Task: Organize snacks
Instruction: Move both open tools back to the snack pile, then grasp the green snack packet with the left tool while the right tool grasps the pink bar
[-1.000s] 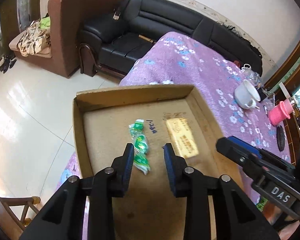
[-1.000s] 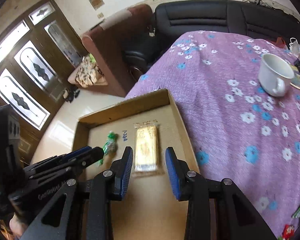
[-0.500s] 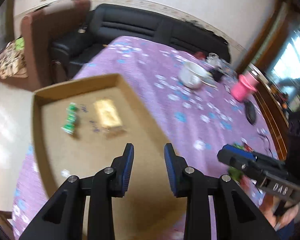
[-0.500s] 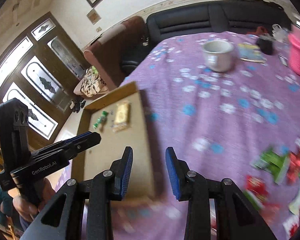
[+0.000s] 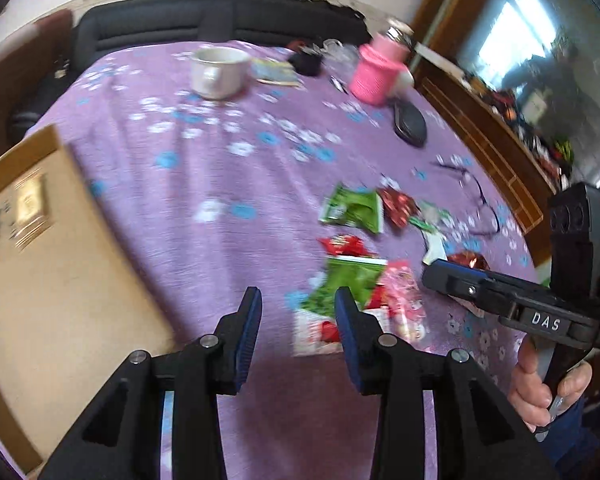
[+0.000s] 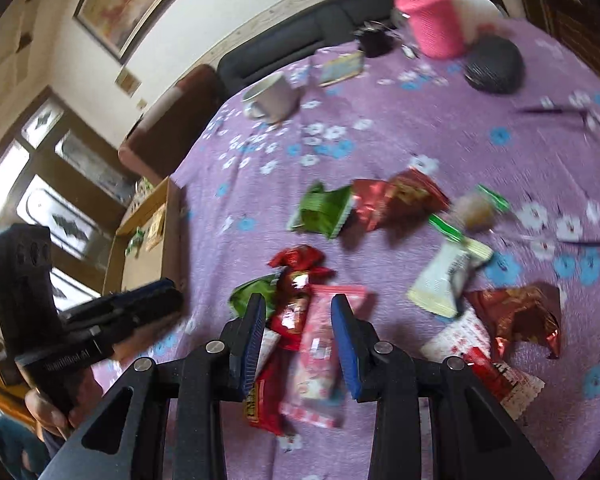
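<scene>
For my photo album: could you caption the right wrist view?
Open right gripper above a pink snack packet among scattered snacks on the purple floral tablecloth.

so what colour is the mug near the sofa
White mug, plain with no print visible; clearest in the right wrist view.

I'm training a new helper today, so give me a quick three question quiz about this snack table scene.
1. True or false: the box already holds a gold packet.
2. Which packet lies between the right gripper fingers? A) pink packet B) cup C) glasses
3. Fill in: both grippers, the left gripper too, are ____.

Key: 1 true; 2 A; 3 open
</scene>
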Motion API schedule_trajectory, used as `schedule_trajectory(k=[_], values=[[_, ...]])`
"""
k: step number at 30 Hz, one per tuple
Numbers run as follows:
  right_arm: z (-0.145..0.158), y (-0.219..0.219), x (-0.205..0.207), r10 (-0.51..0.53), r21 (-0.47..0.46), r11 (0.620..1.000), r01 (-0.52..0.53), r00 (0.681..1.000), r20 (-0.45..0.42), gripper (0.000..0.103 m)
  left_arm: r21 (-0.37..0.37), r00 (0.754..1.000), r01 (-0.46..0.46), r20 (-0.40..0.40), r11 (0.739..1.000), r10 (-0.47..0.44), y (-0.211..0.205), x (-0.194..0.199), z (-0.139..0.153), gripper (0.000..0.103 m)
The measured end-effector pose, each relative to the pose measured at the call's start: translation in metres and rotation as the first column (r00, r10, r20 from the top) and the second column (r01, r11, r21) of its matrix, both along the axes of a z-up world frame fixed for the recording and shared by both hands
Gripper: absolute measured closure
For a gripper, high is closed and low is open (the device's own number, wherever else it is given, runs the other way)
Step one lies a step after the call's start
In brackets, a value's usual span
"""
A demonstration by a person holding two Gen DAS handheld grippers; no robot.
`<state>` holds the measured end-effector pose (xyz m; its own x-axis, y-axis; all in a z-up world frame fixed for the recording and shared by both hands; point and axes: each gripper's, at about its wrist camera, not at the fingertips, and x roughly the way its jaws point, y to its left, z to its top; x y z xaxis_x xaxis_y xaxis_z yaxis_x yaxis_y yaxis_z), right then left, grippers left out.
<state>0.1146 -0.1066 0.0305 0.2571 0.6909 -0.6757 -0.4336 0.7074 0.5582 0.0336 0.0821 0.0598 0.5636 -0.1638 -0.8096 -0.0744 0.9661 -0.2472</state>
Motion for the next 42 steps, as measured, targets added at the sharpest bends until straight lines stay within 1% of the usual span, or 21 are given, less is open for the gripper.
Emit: schedule_trajectory(k=[1, 3, 4, 6, 9, 11, 13, 14, 16, 17, 20, 22, 25, 26, 27, 28, 33, 36, 38, 39, 42], values=[[-0.001, -0.004, 0.001, -0.001, 0.011, 1.000, 0.001, 1.000, -0.010, 0.067, 0.015, 1.000, 0.023, -0.009, 1.000, -0.023, -0.007, 0.007, -0.003, 0.059], [-0.001, -0.008, 0.002, 0.006, 0.025, 1.000, -0.005, 1.000, -0.007, 0.067, 0.052, 0.996, 0.079, -0.040, 0.996, -0.077, -0.023, 0.017, -0.011, 0.053], [0.000, -0.006, 0.003, 0.006, 0.022, 1.000, -0.006, 1.000, -0.001, 0.066, 0.078, 0.995, 0.090, -0.050, 0.993, -0.086, -0.027, 0.022, -0.015, 0.053], [-0.002, -0.007, 0.003, 0.004, 0.013, 1.000, -0.004, 1.000, 0.003, 0.062, 0.124, 0.995, 0.085, -0.066, 0.989, -0.077, -0.034, 0.030, -0.022, 0.053], [-0.004, -0.004, 0.001, 0.003, -0.030, 1.000, -0.003, 1.000, 0.014, 0.062, 0.126, 0.992, 0.105, -0.088, 0.986, -0.095, -0.041, 0.042, -0.035, 0.053], [-0.006, -0.003, 0.000, 0.004, -0.055, 0.999, -0.003, 1.000, 0.021, 0.062, 0.098, 0.993, 0.100, -0.077, 0.990, -0.093, -0.042, 0.046, -0.040, 0.053], [-0.010, 0.001, -0.002, 0.015, -0.084, 0.996, -0.013, 1.000, 0.023, 0.062, 0.097, 0.995, 0.086, -0.056, 0.992, -0.081, -0.043, 0.046, -0.040, 0.063], [-0.012, 0.004, -0.003, 0.022, -0.106, 0.994, -0.020, 0.999, 0.024, 0.062, 0.107, 0.996, 0.083, -0.048, 0.991, -0.078, -0.045, 0.046, -0.039, 0.063], [-0.015, 0.010, -0.008, 0.034, -0.152, 0.988, -0.029, 0.999, 0.034, 0.062, 0.153, 0.998, 0.051, -0.037, 0.987, -0.046, -0.045, 0.042, -0.039, 0.064], [-0.016, 0.013, -0.011, 0.040, -0.177, 0.984, -0.032, 0.998, 0.042, 0.062, 0.157, 0.999, 0.039, -0.034, 0.987, -0.034, -0.043, 0.040, -0.039, 0.064], [-0.018, 0.024, -0.021, 0.070, -0.263, 0.964, -0.045, 0.994, 0.089, 0.062, 0.135, 1.000, -0.004, -0.011, 0.991, 0.005, -0.035, 0.028, -0.033, 0.064], [-0.022, 0.032, -0.028, 0.092, -0.315, 0.948, -0.052, 0.989, 0.116, 0.062, 0.132, 0.999, -0.028, 0.021, 0.991, 0.026, -0.031, 0.018, -0.026, 0.064], [-0.024, 0.042, -0.040, 0.129, -0.408, 0.912, -0.041, 0.973, 0.191, 0.062, 0.118, 0.997, -0.059, 0.056, 0.991, 0.052, -0.025, 0.006, -0.015, 0.064], [-0.025, 0.044, -0.042, 0.136, -0.436, 0.900, -0.031, 0.968, 0.213, 0.063, 0.118, 0.996, -0.067, 0.066, 0.991, 0.059, -0.023, 0.002, -0.012, 0.064], [-0.025, 0.046, -0.044, 0.142, -0.459, 0.888, -0.021, 0.963, 0.230, 0.069, 0.120, 0.995, -0.072, 0.072, 0.990, 0.063, -0.023, -0.001, -0.010, 0.064], [-0.025, 0.046, -0.045, 0.143, -0.483, 0.876, -0.006, 0.958, 0.249, 0.078, 0.121, 0.995, -0.075, 0.075, 0.990, 0.066, -0.023, -0.003, -0.009, 0.064], [-0.016, 0.031, -0.037, 0.076, -0.447, 0.893, 0.053, 0.961, 0.265, 0.079, 0.111, 0.990, -0.110, 0.101, 0.988, 0.099, -0.013, -0.014, 0.000, 0.064], [-0.004, 0.020, -0.035, 0.029, -0.388, 0.917, 0.093, 0.955, 0.296, 0.079, 0.104, 0.986, -0.134, 0.113, 0.985, 0.122, -0.006, -0.019, 0.004, 0.064], [0.004, 0.016, -0.038, 0.011, -0.345, 0.932, 0.111, 0.943, 0.332, 0.079, 0.108, 0.982, -0.156, 0.126, 0.982, 0.142, 0.000, -0.023, 0.007, 0.064], [0.008, 0.015, -0.040, 0.009, -0.326, 0.939, 0.111, 0.939, 0.345, 0.079, 0.121, 0.978, -0.174, 0.137, 0.977, 0.157, 0.002, -0.026, 0.008, 0.064], [0.020, 0.017, -0.051, 0.026, -0.275, 0.957, 0.091, 0.917, 0.397, 0.079, 0.193, 0.962, -0.238, 0.182, 0.952, 0.204, 0.005, -0.034, 0.012, 0.064]])
